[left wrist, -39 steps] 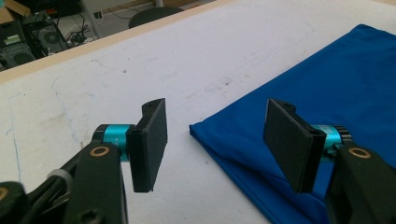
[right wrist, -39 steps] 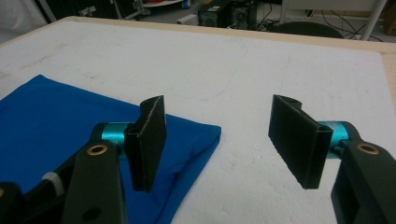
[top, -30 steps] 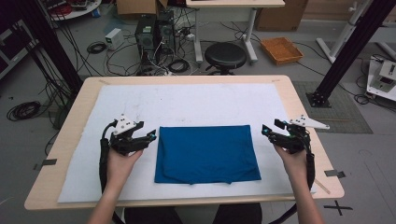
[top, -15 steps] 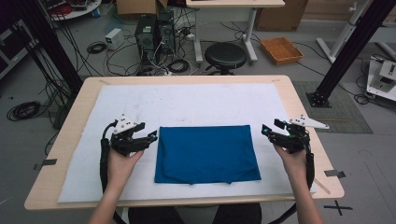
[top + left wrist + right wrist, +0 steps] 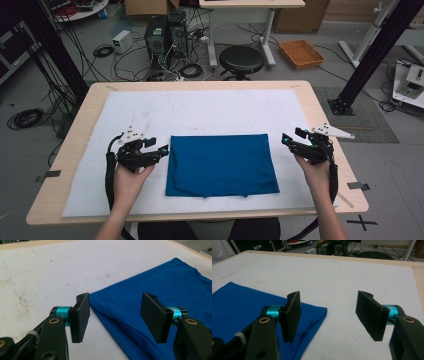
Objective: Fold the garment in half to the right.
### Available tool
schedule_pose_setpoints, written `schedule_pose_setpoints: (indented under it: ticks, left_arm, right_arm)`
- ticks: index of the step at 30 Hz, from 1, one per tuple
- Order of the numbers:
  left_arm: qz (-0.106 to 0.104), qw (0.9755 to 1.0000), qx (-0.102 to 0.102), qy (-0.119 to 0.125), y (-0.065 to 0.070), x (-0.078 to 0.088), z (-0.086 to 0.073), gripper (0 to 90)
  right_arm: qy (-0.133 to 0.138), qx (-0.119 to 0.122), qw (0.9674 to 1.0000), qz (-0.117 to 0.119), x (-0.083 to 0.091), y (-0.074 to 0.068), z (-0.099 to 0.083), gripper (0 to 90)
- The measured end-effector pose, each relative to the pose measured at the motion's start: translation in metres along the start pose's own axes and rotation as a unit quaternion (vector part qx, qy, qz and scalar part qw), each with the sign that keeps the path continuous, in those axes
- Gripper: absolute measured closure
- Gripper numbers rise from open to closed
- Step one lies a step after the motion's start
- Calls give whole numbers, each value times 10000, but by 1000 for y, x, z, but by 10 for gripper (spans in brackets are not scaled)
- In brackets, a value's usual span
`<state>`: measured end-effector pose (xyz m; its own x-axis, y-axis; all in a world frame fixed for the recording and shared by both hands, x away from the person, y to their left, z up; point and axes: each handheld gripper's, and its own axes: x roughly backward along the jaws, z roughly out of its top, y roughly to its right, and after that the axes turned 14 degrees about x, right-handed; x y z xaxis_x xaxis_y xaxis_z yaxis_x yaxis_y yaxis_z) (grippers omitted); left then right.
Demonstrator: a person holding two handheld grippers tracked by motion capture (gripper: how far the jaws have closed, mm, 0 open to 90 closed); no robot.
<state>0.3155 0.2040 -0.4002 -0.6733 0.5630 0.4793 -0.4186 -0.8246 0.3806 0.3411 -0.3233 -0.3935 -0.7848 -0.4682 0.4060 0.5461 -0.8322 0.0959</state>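
Observation:
A folded blue cloth (image 5: 221, 164) lies flat on the white mat (image 5: 210, 112) in the middle of the table. My left gripper (image 5: 161, 150) sits just off the cloth's left edge, jaws open and empty. In the left gripper view the blue cloth (image 5: 160, 290) lies ahead between the jaws, its far left corner near the left one, and the left gripper (image 5: 115, 315) stands above it. My right gripper (image 5: 287, 141) hovers beside the cloth's right edge, also open. In the right gripper view the cloth's corner (image 5: 317, 312) lies behind the left jaw of the right gripper (image 5: 329, 315).
The white mat covers most of the wooden table (image 5: 320, 107). Beyond the table's far edge stand a black stool (image 5: 241, 59), computer towers (image 5: 165, 32) with cables on the floor, and an orange tray (image 5: 301, 53). A black frame post (image 5: 372, 52) rises at the right.

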Motion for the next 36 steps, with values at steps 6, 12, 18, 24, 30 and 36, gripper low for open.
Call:
schedule_pose_setpoints:
  ticks: [6, 12, 18, 24, 30, 36]
  left_arm:
    - [-46, 9982, 564, -196, -1, 14, -23, 417]
    - [-315, 9921, 1091, -540, -1, 17, -54, 436]
    - [-414, 9868, 1380, -743, 1, 14, -71, 457]
    - [-399, 9855, 1449, -788, 5, 9, -73, 472]
    - [-431, 9849, 1445, -852, 12, 3, -75, 473]
    - [-449, 9846, 1446, -877, 19, -1, -76, 486]
  right_arm:
    - [16, 22, 10000, -15, 1, -1, 1, 372]
    - [-12, 18, 10000, -6, 0, -2, 1, 373]
    - [-1, 32, 10000, -10, 0, -3, 1, 374]
    - [-8, 35, 10000, -10, 1, -3, 1, 374]
    - [-9, 49, 10000, -5, 0, -3, 0, 374]
    - [1, 62, 10000, 1, 0, -4, 1, 374]
